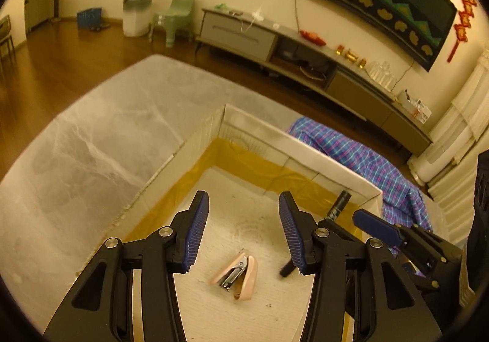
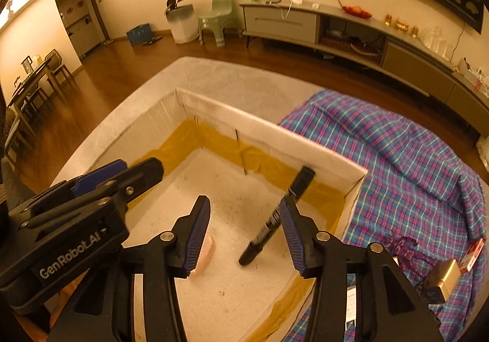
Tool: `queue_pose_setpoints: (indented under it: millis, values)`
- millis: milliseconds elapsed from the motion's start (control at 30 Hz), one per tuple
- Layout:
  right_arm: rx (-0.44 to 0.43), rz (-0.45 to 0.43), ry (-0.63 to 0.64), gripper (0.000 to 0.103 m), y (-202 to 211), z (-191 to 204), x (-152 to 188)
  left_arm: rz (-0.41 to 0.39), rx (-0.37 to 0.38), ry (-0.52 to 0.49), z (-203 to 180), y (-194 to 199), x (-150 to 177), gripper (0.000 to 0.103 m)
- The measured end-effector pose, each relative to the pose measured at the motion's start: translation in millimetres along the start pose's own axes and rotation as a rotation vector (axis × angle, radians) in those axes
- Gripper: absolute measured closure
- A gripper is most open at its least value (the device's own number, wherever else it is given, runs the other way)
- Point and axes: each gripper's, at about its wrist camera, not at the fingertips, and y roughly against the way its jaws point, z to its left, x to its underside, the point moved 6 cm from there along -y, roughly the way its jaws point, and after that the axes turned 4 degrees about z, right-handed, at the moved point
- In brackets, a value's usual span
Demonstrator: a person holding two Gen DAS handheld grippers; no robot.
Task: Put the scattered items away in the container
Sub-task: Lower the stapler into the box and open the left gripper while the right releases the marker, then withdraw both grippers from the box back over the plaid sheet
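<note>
The left gripper (image 1: 244, 233) has its blue ribbed fingers (image 1: 197, 232) spread wide with nothing between them. It hangs over the open white cardboard box with yellow tape along its inside (image 1: 305, 155). Right under it, on the box floor, lies the small pink stapler (image 1: 235, 273).

The right gripper (image 2: 245, 235) is wide open too, over the same box. The black marker pen (image 2: 275, 219) is inside the box, tilted, with its top end up by the far wall; it looks just let go.

Beside the box, on the right, is a blue and purple checked cloth (image 2: 412, 176). On it lie a small gold and black box (image 2: 441, 280) and a red and white packet (image 2: 473, 253).

I think the dropping step is finished. Next, a gripper should go to the checked cloth and pick up the gold box.
</note>
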Motion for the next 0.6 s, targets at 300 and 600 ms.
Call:
queue_pose_setpoints:
  millis: [300, 600]
  values:
    - [0.009, -0.027, -0.003, 0.053, 8.9, 4.6, 0.9, -0.06, 0.021, -0.015, -0.5, 22.7, -6.5, 0.052]
    - [-0.001, -0.029, -0.03, 0.053, 18.5, 1.3, 13.1, -0.114, 0.027, -0.036, -4.1, 41.9, -7.9, 0.052]
